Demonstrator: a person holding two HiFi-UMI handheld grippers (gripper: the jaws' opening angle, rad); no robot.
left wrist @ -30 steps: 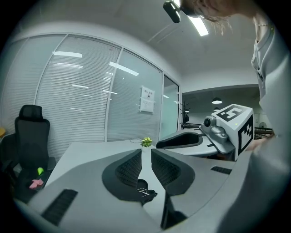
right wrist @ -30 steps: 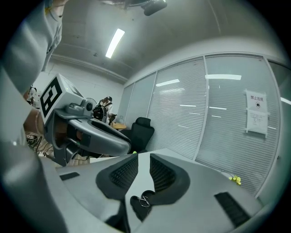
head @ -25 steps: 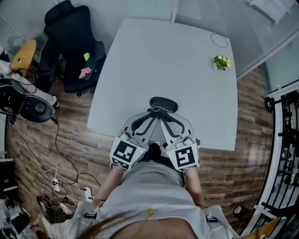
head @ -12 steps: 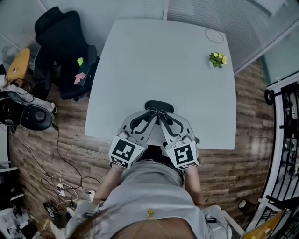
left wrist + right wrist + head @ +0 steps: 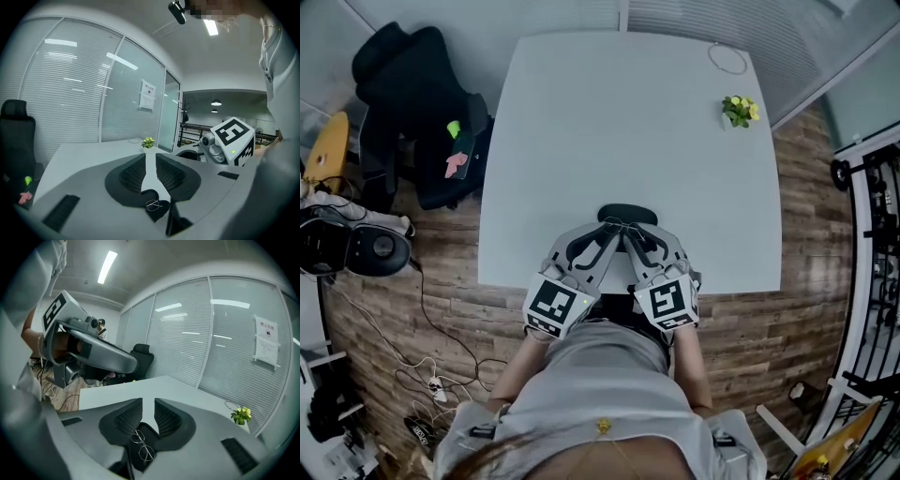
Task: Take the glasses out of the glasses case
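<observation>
Glasses case (image 5: pixel 628 212), head view: lower centre, near table (image 5: pixel 581 141) edge. Left gripper view: left gripper (image 5: pixel 150 157) jaws slightly apart, gripping nothing; glasses (image 5: pixel 153 205) low centre. Right gripper view: right gripper (image 5: pixel 148 401) jaws likewise; glasses on case beneath.

Cool, even light fell from the ceiling. One strip lamp (image 5: pixel 210 26) burned white at the top of the left gripper view. A second strip lamp (image 5: pixel 107 263) burned at the upper left of the right gripper view, mirrored as streaks on the blinds (image 5: pixel 225 338). The table (image 5: pixel 628 122) looked pale and almost shadowless. Both gripper views bowed towards black, vignetted edges, while the glasses (image 5: pixel 140 445) showed fairly sharp.
</observation>
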